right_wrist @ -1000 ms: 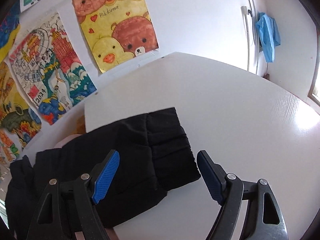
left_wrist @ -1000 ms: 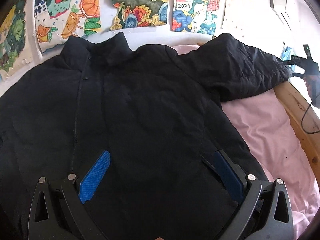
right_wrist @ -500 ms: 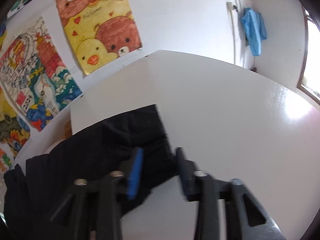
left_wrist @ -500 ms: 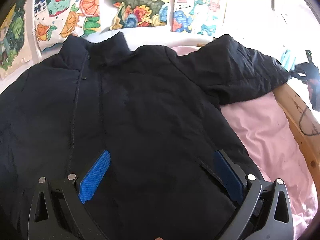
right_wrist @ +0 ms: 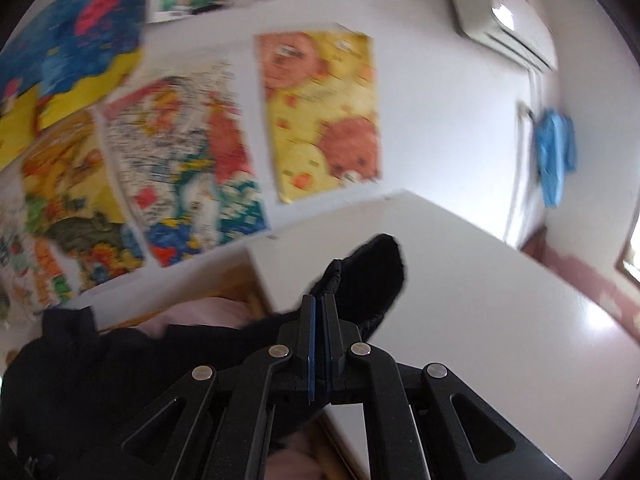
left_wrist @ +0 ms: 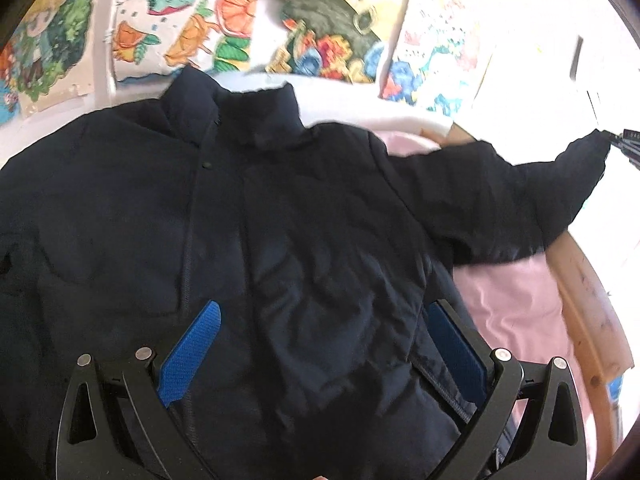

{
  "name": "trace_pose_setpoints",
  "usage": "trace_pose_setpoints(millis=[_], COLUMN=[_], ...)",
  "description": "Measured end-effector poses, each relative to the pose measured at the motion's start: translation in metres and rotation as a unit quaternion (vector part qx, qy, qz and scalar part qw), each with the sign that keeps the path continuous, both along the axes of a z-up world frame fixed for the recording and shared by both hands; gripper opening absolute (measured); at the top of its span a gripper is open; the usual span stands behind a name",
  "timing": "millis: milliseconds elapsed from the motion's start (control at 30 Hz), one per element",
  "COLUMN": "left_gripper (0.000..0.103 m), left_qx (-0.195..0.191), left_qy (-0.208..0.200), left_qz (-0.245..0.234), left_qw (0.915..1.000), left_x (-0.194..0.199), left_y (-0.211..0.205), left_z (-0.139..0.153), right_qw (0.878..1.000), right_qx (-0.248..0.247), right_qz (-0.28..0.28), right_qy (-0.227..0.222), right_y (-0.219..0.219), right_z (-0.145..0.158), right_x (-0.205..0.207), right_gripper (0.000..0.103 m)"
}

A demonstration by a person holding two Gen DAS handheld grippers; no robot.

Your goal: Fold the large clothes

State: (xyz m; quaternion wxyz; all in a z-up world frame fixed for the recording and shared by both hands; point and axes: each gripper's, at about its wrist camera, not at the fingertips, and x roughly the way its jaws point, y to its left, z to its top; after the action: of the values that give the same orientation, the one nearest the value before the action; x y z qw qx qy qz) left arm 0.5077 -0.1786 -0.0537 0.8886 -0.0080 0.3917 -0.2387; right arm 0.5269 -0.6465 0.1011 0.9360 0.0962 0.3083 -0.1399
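The right tongs (right_wrist: 319, 322) are pressed together on the cuff (right_wrist: 368, 276) of a black jacket sleeve; the blue pads show only a thin line between them, and the cuff sticks out past the tips, raised above the white tabletop (right_wrist: 500, 320). Behind the cuff the sleeve runs back down and to the left toward the rest of the jacket (right_wrist: 100, 376), with a patch of pink sheet (right_wrist: 208, 312) beside it. Farther out, the wall carries colourful posters (right_wrist: 320, 112), an air conditioner (right_wrist: 500, 16) high up and a blue cloth (right_wrist: 554, 156) hanging at the right; all of this is blurred.

The left tongs (left_wrist: 320, 356) stand wide apart over the lower front of the jacket (left_wrist: 280, 240), with cloth between the fingers but neither blue pad (left_wrist: 192, 354) visibly pressing it. The jacket lies spread front-up on the bed's pink sheet (left_wrist: 516, 312), collar toward the wall. Its sleeve (left_wrist: 520, 196) stretches out to the right, where the cuff meets the other tongs (left_wrist: 624, 144) at the frame's edge. A wooden bed frame (left_wrist: 592, 304) curves along the right side.
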Motion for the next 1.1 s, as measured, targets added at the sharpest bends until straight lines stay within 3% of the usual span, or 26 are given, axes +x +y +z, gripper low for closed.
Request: trace_pose_setpoints(millis=[133, 233, 400, 633, 800, 967, 1033, 1100], left_gripper=[0.101, 0.101, 0.101, 0.101, 0.101, 0.101, 0.101, 0.101], left_qx=[-0.019, -0.036, -0.053, -0.073, -0.072, -0.062, -0.061, -0.063], left_qy=[-0.005, -0.005, -0.021, -0.003, 0.014, 0.021, 0.023, 0.025], left_qz=[0.010, 0.005, -0.009, 0.013, 0.036, 0.043, 0.045, 0.043], left_qw=[0.9998, 0.9993, 0.9983, 0.9972, 0.9967, 0.9969, 0.9968, 0.9968], left_x=[0.003, 0.004, -0.004, -0.014, -0.013, -0.013, -0.011, -0.006], left_y=[0.024, 0.047, 0.086, 0.146, 0.166, 0.171, 0.170, 0.168], left_z=[0.009, 0.011, 0.009, -0.003, -0.010, -0.012, -0.012, -0.011], right_qw=[0.994, 0.983, 0.953, 0.896, 0.837, 0.819, 0.823, 0.831], right_qx=[-0.043, -0.031, -0.002, 0.053, 0.081, 0.103, 0.093, 0.093], right_qz=[0.096, 0.175, 0.298, 0.441, 0.541, 0.563, 0.558, 0.545], right_qy=[-0.027, -0.044, -0.045, -0.030, 0.004, 0.039, 0.048, 0.053], right_y=[0.090, 0.157, 0.269, 0.411, 0.504, 0.527, 0.513, 0.493], right_z=[0.027, 0.035, 0.027, -0.006, -0.048, -0.085, -0.093, -0.096], right_x=[0.015, 0.031, 0.060, 0.086, 0.086, 0.083, 0.080, 0.079], right_gripper=[0.004, 0.004, 0.004, 0.003, 0.002, 0.002, 0.006, 0.020])
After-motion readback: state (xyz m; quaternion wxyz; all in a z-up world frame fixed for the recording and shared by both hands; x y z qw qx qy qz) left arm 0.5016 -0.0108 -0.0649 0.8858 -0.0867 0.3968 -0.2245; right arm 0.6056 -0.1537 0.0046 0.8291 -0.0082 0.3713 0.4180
